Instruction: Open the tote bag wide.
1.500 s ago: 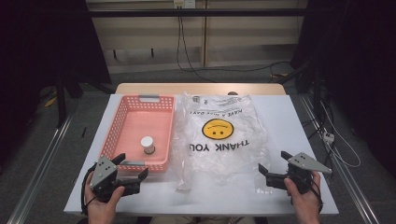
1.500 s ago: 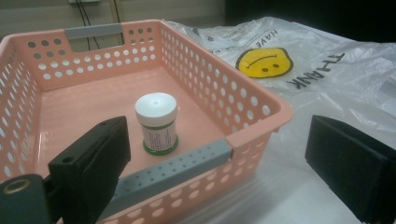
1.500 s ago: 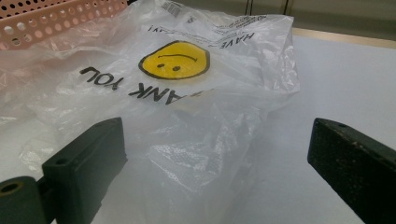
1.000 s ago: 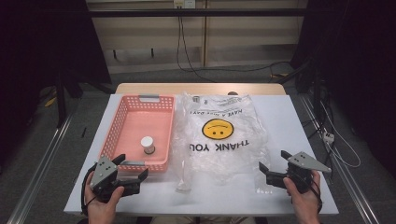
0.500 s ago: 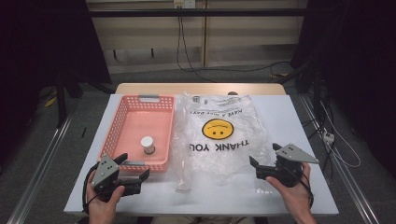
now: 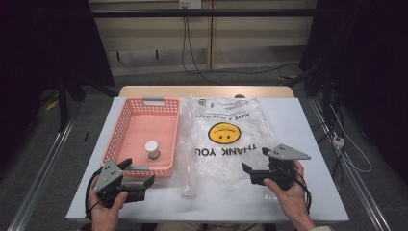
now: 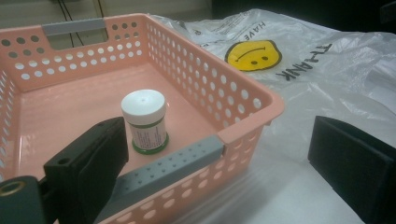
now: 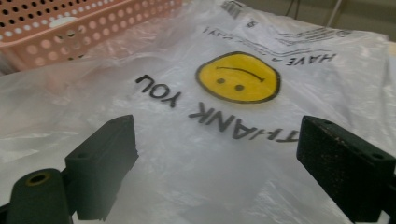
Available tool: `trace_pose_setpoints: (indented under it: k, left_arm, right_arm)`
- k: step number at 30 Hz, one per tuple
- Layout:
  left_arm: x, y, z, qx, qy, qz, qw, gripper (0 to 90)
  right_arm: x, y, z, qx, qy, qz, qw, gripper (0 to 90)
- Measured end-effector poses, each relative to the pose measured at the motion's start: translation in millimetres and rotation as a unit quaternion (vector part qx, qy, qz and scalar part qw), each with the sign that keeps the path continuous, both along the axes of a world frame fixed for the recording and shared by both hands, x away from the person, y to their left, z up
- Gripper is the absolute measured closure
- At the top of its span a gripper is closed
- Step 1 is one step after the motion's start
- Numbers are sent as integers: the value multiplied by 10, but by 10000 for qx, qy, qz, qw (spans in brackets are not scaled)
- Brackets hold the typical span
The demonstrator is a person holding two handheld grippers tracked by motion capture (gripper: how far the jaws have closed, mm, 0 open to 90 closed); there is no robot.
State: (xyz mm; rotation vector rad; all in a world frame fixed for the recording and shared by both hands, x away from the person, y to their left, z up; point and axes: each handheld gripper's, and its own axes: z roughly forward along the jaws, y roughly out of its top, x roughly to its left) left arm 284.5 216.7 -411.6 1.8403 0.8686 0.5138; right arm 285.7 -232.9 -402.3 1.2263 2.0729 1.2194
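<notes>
A clear plastic bag (image 6: 226,139) with a yellow smiley face and "THANK YOU" lies flat on the white table (image 6: 312,120); it also spreads out in the right gripper view (image 8: 224,93). To its left stands a pink perforated basket (image 6: 127,125) holding a small white-capped bottle (image 6: 152,149), upright near the front wall (image 7: 144,121). My left gripper (image 6: 139,175) is open at the basket's near right corner, jaws wide. My right gripper (image 6: 250,172) is open, its jaws wide over the bag's near right edge.
The bag's handles trail toward the table's front edge (image 6: 190,190). The basket has grey handles at front (image 7: 173,165) and back (image 7: 72,25). Cables hang on the floor beyond the far side of the table. Bare table lies right of the bag.
My right gripper has moved left and forward from the table's right side onto the bag's near right edge. The left gripper has stayed still.
</notes>
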Motion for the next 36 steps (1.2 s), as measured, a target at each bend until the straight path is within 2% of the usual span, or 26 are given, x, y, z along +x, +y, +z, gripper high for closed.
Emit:
trace_pose_setpoints:
  k: [1, 4, 5, 7, 8, 9, 10, 12, 13, 15, 17, 18, 19, 21, 23, 26, 31, 32, 33, 36]
  left_arm:
    - [0, -1, 0, 11, -8, 8, 10000, 48]
    - [-5, -9, -3, 11, -2, 13, 10000, 47]
    - [-7, -9, -4, 7, 22, 8, 10000, 47]
    - [-4, -2, -5, 45, -8, 8, 10000, 47]
    - [-4, 0, -6, 34, -6, 10, 10000, 47]
    - [-3, 1, -5, 26, -6, 8, 10000, 47]
    - [-4, 3, -3, 19, -10, 16, 10000, 47]
    - [-3, 3, -3, 16, -25, -2, 10000, 47]
    - [-3, 2, -2, 20, -25, -6, 10000, 47]
    - [-4, -4, -5, 29, -23, -21, 10000, 47]
    - [-11, -13, -8, 30, -23, -34, 10000, 47]
    - [-11, -14, -7, 57, -34, -82, 9999, 47]
    - [-12, -16, -7, 61, -31, -91, 9999, 47]
    - [-19, -15, -6, 43, -44, -116, 9999, 47]
    - [-20, -14, -5, 19, -41, -115, 9999, 47]
    - [-17, -10, -5, 20, -37, -124, 9999, 47]
    - [-15, -14, -5, 36, -35, -143, 9999, 47]
    - [-15, -14, -5, 36, -35, -143, 9999, 47]
    - [-15, -12, -4, 41, -30, -159, 9999, 47]
    - [-17, -13, -4, 33, -36, -159, 9999, 47]
  right_arm:
    - [0, 0, 0, 0, 0, 0, 10000, 119]
    - [17, 144, 25, -214, 136, 270, 9993, 120]
    - [17, 144, 25, -214, 136, 270, 9993, 120]
    - [37, 237, 22, -246, 141, 475, 9985, 106]
    - [62, 276, 12, -257, 190, 573, 9978, 110]
    - [115, 354, -8, -421, 350, 723, 9959, 114]
    - [115, 354, -8, -421, 350, 723, 9959, 114]
    - [166, 426, -34, -529, 516, 882, 9934, 115]
    - [210, 477, -65, -522, 621, 1012, 9916, 175]
    - [248, 519, -97, -540, 678, 1178, 9893, 221]
    - [259, 542, -112, -503, 693, 1271, 9882, 209]
    - [256, 592, -151, -446, 712, 1442, 9860, 186]
    - [256, 592, -151, -446, 712, 1442, 9860, 186]
    - [243, 646, -198, -632, 809, 1464, 9839, 179]
    - [240, 657, -236, -637, 926, 1523, 9819, 186]
    - [242, 675, -290, -796, 1039, 1579, 9787, 204]
    - [230, 724, -354, -1083, 1124, 1832, 9706, 255]
    - [230, 724, -354, -1083, 1124, 1832, 9706, 255]
    - [221, 752, -396, -1220, 1186, 1908, 9668, 258]
    - [199, 789, -452, -1438, 1238, 1942, 9624, 301]
